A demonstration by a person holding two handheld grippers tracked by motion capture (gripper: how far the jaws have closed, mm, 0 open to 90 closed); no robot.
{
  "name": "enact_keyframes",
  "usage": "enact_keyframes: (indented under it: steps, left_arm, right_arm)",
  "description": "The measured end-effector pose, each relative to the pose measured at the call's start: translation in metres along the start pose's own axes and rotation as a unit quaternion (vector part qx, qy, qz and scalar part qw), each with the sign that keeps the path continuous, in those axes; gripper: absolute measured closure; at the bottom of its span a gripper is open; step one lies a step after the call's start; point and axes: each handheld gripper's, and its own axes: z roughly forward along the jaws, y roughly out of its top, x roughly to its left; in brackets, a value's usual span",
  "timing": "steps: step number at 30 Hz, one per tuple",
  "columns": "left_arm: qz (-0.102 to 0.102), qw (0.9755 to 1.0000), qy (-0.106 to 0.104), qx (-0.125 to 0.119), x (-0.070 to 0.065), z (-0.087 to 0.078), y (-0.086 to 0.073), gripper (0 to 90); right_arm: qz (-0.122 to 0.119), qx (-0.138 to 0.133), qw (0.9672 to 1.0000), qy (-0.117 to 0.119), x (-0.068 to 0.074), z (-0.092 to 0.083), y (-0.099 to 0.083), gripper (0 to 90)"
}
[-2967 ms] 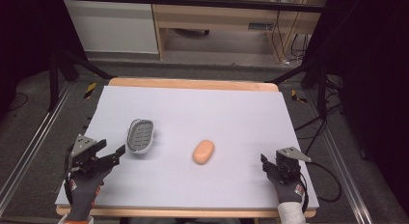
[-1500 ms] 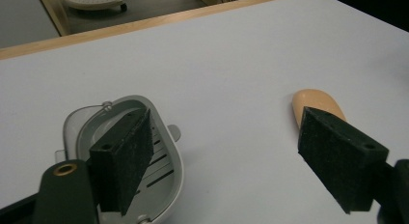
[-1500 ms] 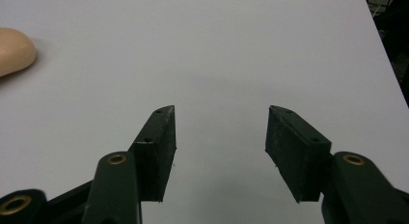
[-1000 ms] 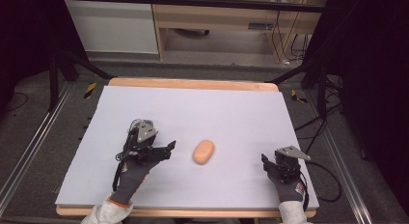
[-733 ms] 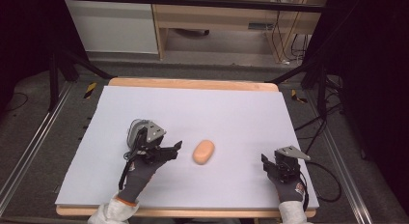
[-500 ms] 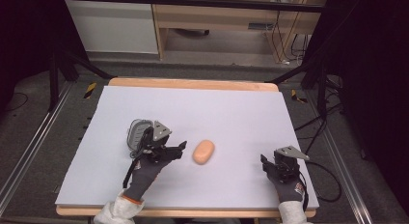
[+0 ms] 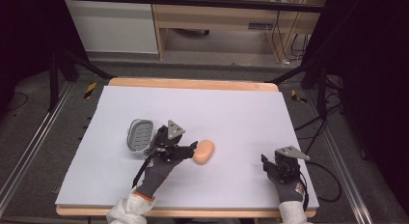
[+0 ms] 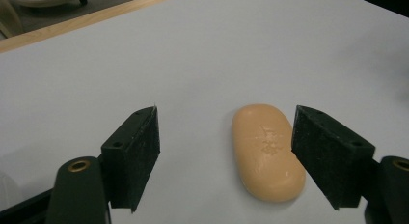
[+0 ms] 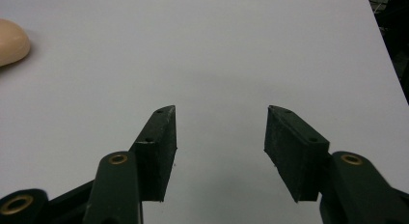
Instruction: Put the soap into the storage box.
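Left tool (image 8: 225, 156) gapes wide, the soap (image 8: 267, 150) lying between its jaws, nearer the right one. Right tool (image 9: 219, 151) open over bare tabletop (image 9: 217, 50).

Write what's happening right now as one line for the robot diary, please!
left gripper: open, soap bar between jaws, near one | right gripper: open, idle on table | soap dish: empty

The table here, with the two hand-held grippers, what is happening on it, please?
A person works at a white table with a hand-held gripper in each hand. The left hand-held gripper is open around an orange soap bar, which lies flat between the jaws, nearer one of them, not yet clamped. A grey soap dish sits just beyond the left hand. The right hand-held gripper is open over bare table, holding nothing.
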Motion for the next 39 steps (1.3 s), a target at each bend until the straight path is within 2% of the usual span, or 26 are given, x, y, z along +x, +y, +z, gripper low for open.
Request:
enact_keyframes:
  steps: [28,39]
  left_arm:
    - [0.026,0.9986,-0.018,0.042,-0.028,0.043,-0.003,22.1]
    - [0.035,0.9968,-0.02,0.069,-0.031,0.057,-0.007,21.1]
  right_arm:
    - [0.005,0.001,1.0,0.003,0.0,-0.001,-0.001,46.7]
    - [0.0,0.006,1.0,0.003,0.0,0.001,-0.002,47.3]
